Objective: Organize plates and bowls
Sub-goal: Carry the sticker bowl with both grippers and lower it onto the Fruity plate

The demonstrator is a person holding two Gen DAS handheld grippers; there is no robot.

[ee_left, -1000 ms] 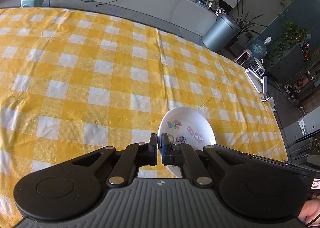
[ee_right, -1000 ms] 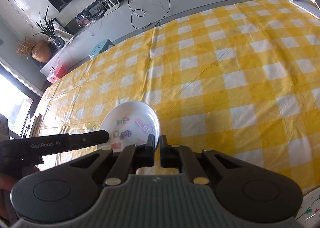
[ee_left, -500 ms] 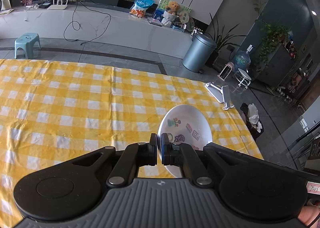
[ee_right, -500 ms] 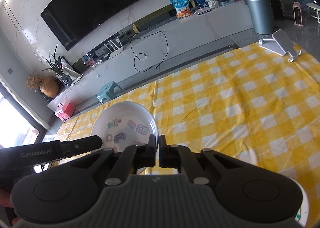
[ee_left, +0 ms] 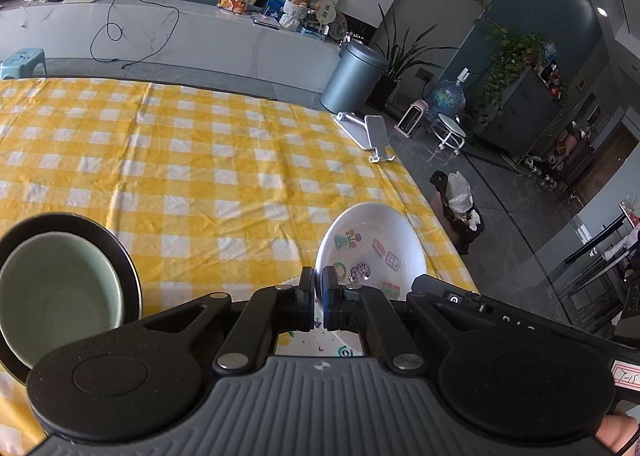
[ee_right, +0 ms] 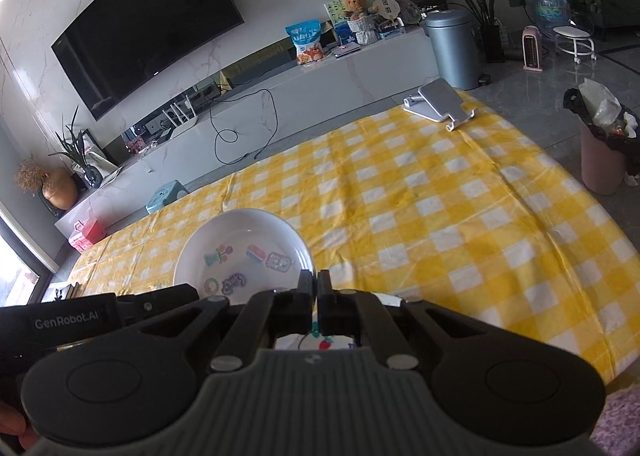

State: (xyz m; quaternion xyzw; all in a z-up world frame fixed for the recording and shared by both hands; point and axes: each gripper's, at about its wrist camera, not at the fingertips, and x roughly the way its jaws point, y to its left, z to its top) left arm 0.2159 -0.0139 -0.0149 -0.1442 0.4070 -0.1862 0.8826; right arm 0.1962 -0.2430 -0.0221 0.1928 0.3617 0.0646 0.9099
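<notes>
A white bowl (ee_left: 372,252) with cartoon pictures inside hangs above the yellow checked tablecloth (ee_left: 208,176), held from both sides. My left gripper (ee_left: 319,296) is shut on its left rim. On the opposite rim of the bowl (ee_right: 244,244), my right gripper (ee_right: 317,292) is shut too. Under the jaws a white plate (ee_left: 316,340) with coloured drawings shows, partly hidden. At the left, a pale green bowl (ee_left: 56,296) sits in a black plate (ee_left: 120,252).
A silver phone stand (ee_left: 372,132) lies at the table's far right corner (ee_right: 440,100). The table's right edge runs close to the held bowl. Off the table stand a pink waste bin (ee_right: 600,160) and a grey bin (ee_left: 352,76).
Both grippers have risen and travelled across the table with the white bowl between them. The green bowl, the black plate and the drawn-on plate have come into view.
</notes>
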